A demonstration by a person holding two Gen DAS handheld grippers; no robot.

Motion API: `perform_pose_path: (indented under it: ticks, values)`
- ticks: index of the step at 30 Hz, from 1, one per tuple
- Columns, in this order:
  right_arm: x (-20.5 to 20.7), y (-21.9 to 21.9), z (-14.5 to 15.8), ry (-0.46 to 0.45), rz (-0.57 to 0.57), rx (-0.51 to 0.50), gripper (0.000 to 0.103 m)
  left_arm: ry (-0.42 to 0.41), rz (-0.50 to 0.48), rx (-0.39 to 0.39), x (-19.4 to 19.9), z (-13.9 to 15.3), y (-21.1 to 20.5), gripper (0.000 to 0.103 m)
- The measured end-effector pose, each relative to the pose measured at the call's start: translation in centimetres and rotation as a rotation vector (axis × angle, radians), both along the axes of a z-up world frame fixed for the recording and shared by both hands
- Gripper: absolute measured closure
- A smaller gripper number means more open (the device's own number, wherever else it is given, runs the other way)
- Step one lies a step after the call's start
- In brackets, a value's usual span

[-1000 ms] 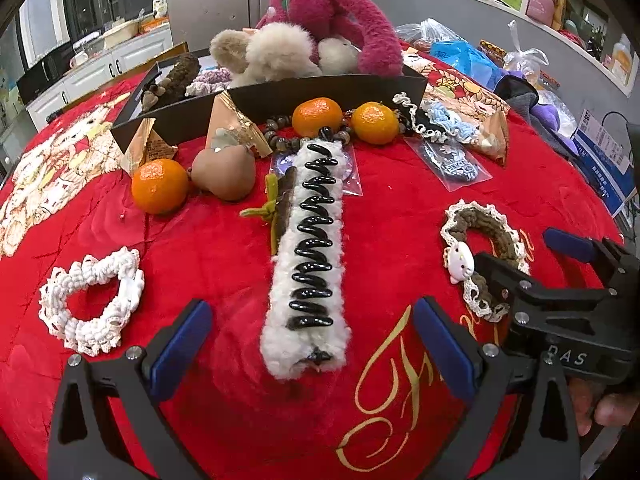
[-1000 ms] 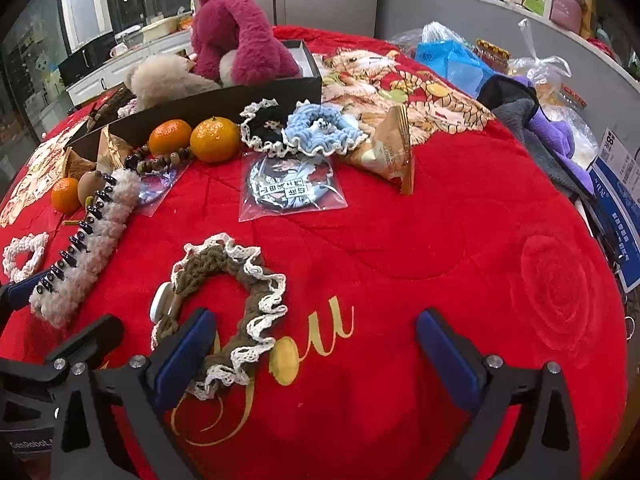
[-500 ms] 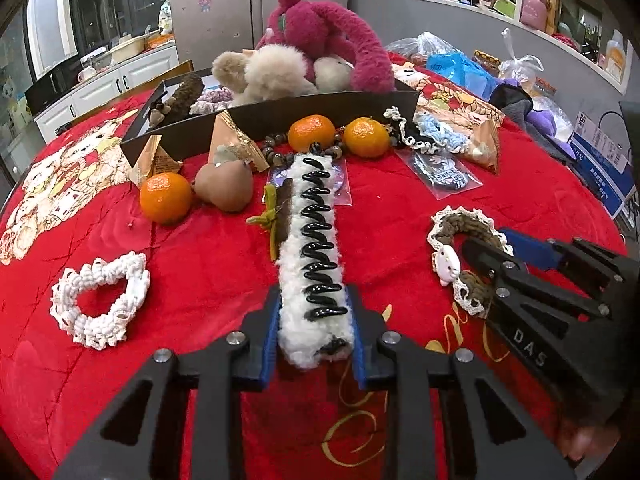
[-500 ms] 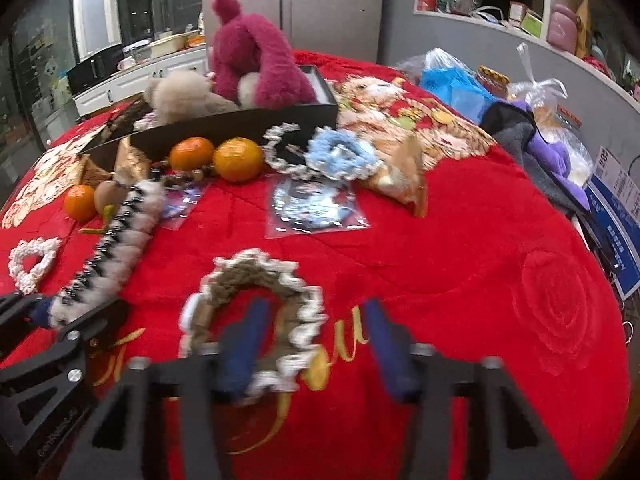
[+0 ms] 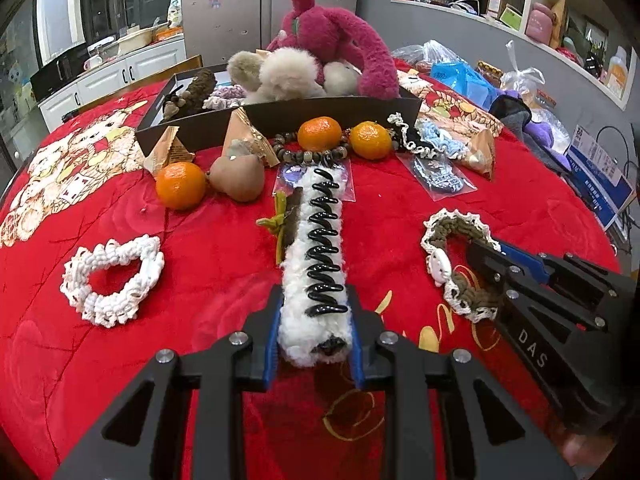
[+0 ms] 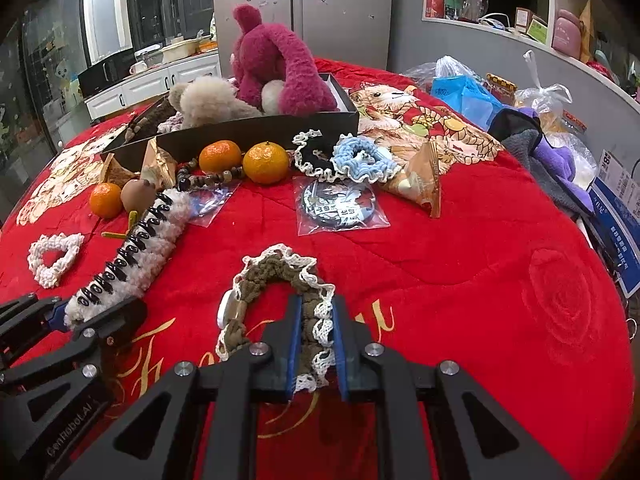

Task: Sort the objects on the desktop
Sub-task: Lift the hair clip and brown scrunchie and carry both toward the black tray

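My left gripper (image 5: 314, 332) is shut on the near end of a long fluffy white hair clip with black teeth (image 5: 320, 256), which lies along the red cloth; it also shows in the right wrist view (image 6: 132, 252). My right gripper (image 6: 316, 344) is shut on the right side of a brown scrunchie with white lace trim (image 6: 280, 276), which also shows in the left wrist view (image 5: 456, 248). A black box (image 5: 328, 110) holding plush toys stands at the back.
A white lace scrunchie (image 5: 112, 276) lies at the left. Tangerines (image 5: 180, 186), a brown pear-shaped object (image 5: 236, 176), a bead bracelet (image 5: 308, 156), snack packets, bagged badges (image 6: 340, 206) and more scrunchies (image 6: 360, 158) lie before the box. Bags (image 6: 464, 92) crowd the right edge.
Both grippers went from wide open to shut: the left on the fluffy clip's near end, the right on the brown scrunchie. Both moved forward slightly.
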State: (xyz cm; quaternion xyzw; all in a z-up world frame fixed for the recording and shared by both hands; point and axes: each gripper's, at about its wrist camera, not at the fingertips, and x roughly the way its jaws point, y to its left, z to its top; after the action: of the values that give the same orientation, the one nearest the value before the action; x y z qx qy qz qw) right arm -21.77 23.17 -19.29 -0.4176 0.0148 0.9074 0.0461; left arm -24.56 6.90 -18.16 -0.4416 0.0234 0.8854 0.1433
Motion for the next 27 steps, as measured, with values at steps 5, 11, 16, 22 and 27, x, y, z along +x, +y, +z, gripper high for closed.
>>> perform_pose_path:
  ticks: [5,11,16,22,27]
  values:
    - [0.4,-0.2,0.5,0.009,0.011,0.000,0.089,0.004,0.004,0.002,0.6,0.3,-0.1,0.075]
    - [1.0,-0.8,1.3,0.027,0.021,0.005,0.089,0.025,0.002,0.016,1.3,1.3,-0.4,0.075]
    - [1.3,-0.9,2.2,0.047,0.021,0.007,0.089,0.055,0.014,0.017,1.9,2.4,-0.9,0.075]
    - [1.7,-1.6,4.0,0.088,0.040,0.018,0.089,0.098,0.033,0.029,2.7,4.1,-1.8,0.076]
    - [2.0,-2.7,5.5,0.123,0.063,0.031,0.089,0.145,0.044,0.041,3.7,5.8,-2.6,0.076]
